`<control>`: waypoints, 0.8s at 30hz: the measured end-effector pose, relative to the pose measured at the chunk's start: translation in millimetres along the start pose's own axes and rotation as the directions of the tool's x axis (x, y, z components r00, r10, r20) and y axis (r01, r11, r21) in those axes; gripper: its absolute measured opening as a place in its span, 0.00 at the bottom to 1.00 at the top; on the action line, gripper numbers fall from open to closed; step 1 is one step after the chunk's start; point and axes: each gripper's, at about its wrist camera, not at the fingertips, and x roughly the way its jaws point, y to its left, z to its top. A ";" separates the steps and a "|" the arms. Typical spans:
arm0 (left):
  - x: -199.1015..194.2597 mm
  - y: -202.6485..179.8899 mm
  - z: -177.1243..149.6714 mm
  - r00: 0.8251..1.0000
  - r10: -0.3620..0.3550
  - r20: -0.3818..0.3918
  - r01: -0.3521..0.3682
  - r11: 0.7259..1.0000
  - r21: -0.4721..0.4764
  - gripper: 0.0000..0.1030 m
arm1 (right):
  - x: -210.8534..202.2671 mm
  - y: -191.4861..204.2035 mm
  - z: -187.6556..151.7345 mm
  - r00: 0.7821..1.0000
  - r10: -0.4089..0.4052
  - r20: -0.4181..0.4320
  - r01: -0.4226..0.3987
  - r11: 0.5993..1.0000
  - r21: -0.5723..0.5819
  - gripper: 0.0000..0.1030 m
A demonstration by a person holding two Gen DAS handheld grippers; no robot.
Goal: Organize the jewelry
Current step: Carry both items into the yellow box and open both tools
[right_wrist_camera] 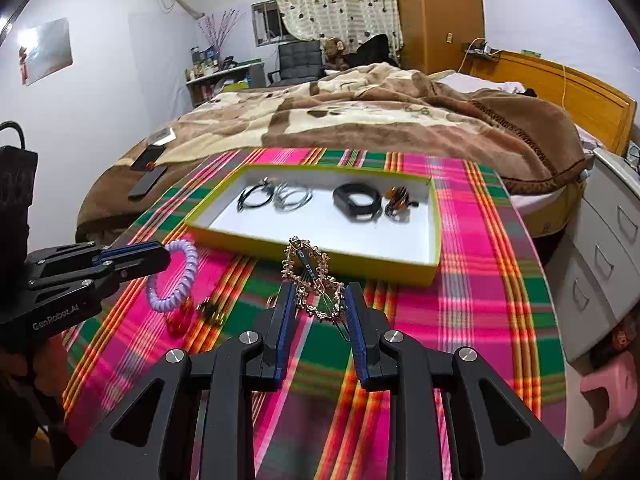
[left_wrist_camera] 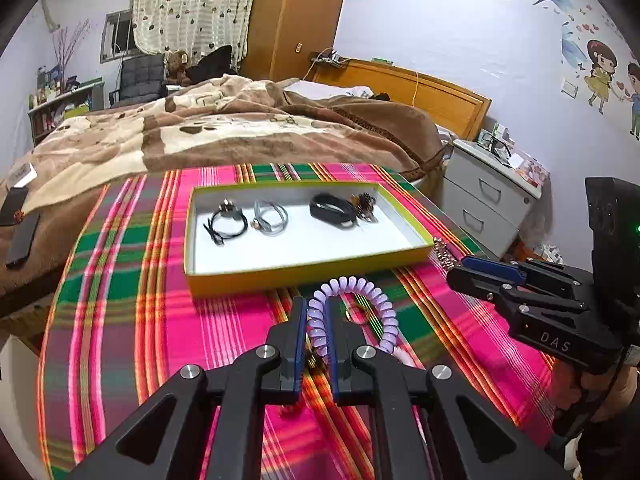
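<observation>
Progress: partway. Yellow-edged tray [left_wrist_camera: 224, 280] ahead of both grippers already holds four pcs: black cord bracelet [left_wrist_camera: 226, 220], grey cord bracelet [left_wrist_camera: 271, 218], black band [left_wrist_camera: 332, 210], amber-brown piece [left_wrist_camera: 365, 205]. Near half of the tray is bare.

L gripper [left_wrist_camera: 318, 320]: jaws pinched on a lilac coil bracelet [left_wrist_camera: 380, 304]. One side of the coil sits between the pads; the rest loops out to the right of the fingers. Appears lifted off the plaid cloth [left_wrist_camera: 120, 320], though contact at its low end can't be ruled out.

R gripper [right_wrist_camera: 316, 308]: jaws clamped on a gold-tone chain piece [right_wrist_camera: 316, 280] with a dark printed tag. It stands up beyond the fingertips, bunched, links tangled.

Left to do, by judgement: both held pcs to go into the tray. Also loose on the cloth, between the two grippers: a red translucent item [right_wrist_camera: 178, 316] and a small gold-dark item [right_wrist_camera: 210, 310]; too small and blurred to ID.

Condition of held pcs: coil is glossy, evenly wound, no kinks seen. Chain is spiky and floppy, likely to snag on release.
</observation>
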 end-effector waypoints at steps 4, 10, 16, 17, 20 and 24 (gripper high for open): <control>8.4 8.4 15.1 1.000 0.018 0.012 -0.018 1.000 0.002 0.08 | 8.7 -7.8 12.5 1.000 -0.016 0.007 0.016 1.000 0.011 0.25; 27.0 28.0 37.1 0.998 0.053 0.020 -0.053 0.999 -0.001 0.08 | 30.0 -23.2 29.1 0.999 -0.041 -0.005 0.041 0.999 0.027 0.25; 48.7 48.3 56.5 0.996 0.085 0.026 -0.084 0.996 -0.010 0.09 | 54.6 -37.8 43.3 0.997 -0.065 -0.029 0.066 0.997 0.042 0.25; 52.8 51.8 59.4 0.996 0.089 0.024 -0.089 0.996 -0.012 0.09 | 58.4 -39.7 44.5 0.997 -0.069 -0.035 0.070 0.997 0.041 0.25; 63.7 59.5 63.7 0.995 0.101 0.016 -0.101 0.995 -0.020 0.09 | 71.6 -44.8 48.8 0.995 -0.083 -0.051 0.085 0.996 0.041 0.25; 82.3 69.2 67.3 0.993 0.114 -0.009 -0.114 0.993 -0.024 0.09 | 87.1 -52.1 51.4 0.993 -0.091 -0.071 0.095 0.994 0.048 0.25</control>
